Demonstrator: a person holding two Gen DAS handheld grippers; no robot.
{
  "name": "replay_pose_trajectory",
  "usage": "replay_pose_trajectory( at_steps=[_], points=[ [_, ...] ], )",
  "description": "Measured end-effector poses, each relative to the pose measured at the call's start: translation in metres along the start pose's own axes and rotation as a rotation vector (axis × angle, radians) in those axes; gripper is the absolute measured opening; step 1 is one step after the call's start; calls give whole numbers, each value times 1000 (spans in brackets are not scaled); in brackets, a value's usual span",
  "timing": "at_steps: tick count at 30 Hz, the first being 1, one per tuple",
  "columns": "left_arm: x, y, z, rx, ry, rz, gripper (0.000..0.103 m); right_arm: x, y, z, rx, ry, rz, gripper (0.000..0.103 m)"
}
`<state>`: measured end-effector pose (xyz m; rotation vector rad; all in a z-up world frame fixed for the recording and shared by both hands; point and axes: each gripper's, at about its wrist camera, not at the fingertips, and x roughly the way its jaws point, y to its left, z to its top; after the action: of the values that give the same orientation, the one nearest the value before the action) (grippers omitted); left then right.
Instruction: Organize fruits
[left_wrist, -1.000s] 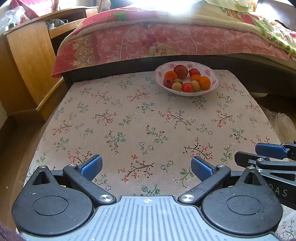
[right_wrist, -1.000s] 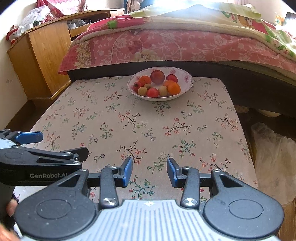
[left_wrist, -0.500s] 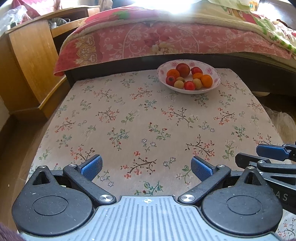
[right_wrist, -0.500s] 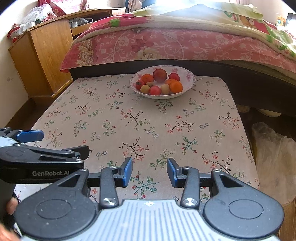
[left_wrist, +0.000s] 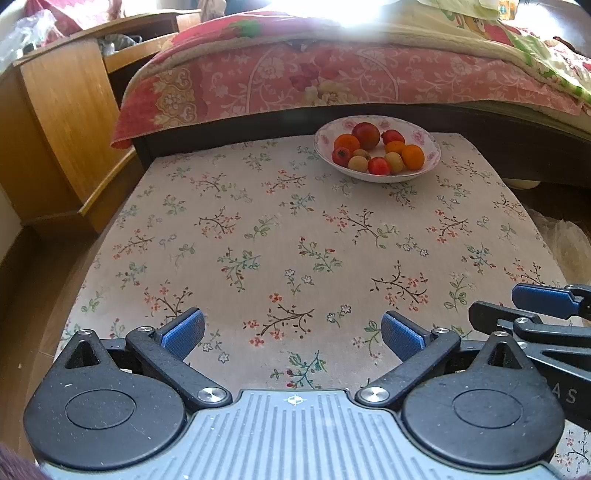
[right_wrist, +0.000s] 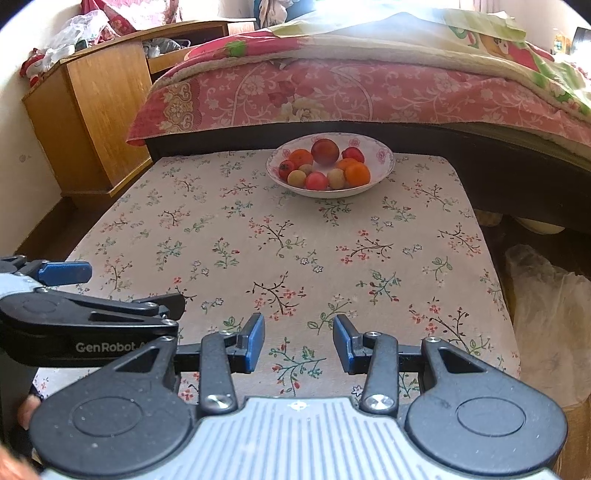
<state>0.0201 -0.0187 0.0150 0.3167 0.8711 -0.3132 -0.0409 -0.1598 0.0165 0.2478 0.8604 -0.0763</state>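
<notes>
While both tools hang low over the near edge of the table (left_wrist: 229, 206), the fruits (left_wrist: 376, 151) all lie heaped in a white floral bowl (left_wrist: 432, 162) at the far edge, just before the dark bed frame (left_wrist: 221, 127). Going from the left: a wooden cabinet (left_wrist: 62, 122) stands off the table's left side, then the left gripper (left_wrist: 293, 330) with its blue pads spread wide and nothing between them, then the right gripper (right_wrist: 298, 341), its pads also apart (more narrowly) and empty. The bowl sits straight ahead of the right gripper and ahead and to the right of the left one, so the right hand looks to have the more direct line; the difference is small. Round fruit offers no long axis to line up with. Between tools and bowl the flowered cloth lies bare, giving free room for an approach, though the bowl's far rim is close to the bed frame and the table drops off on the right toward a plastic bag (right_wrist: 546, 306). With every fruit in the bowl, this fits either a gathering already done or a sorting out of the bowl to come.
</notes>
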Motion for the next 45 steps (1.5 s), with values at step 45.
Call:
replay_pose_trajectory(
  at_steps=[45],
  points=[
    [-4, -2, -6, 11, 5, -5, 103, -3, -4, -5, 20, 1, -17, 44]
  ],
)
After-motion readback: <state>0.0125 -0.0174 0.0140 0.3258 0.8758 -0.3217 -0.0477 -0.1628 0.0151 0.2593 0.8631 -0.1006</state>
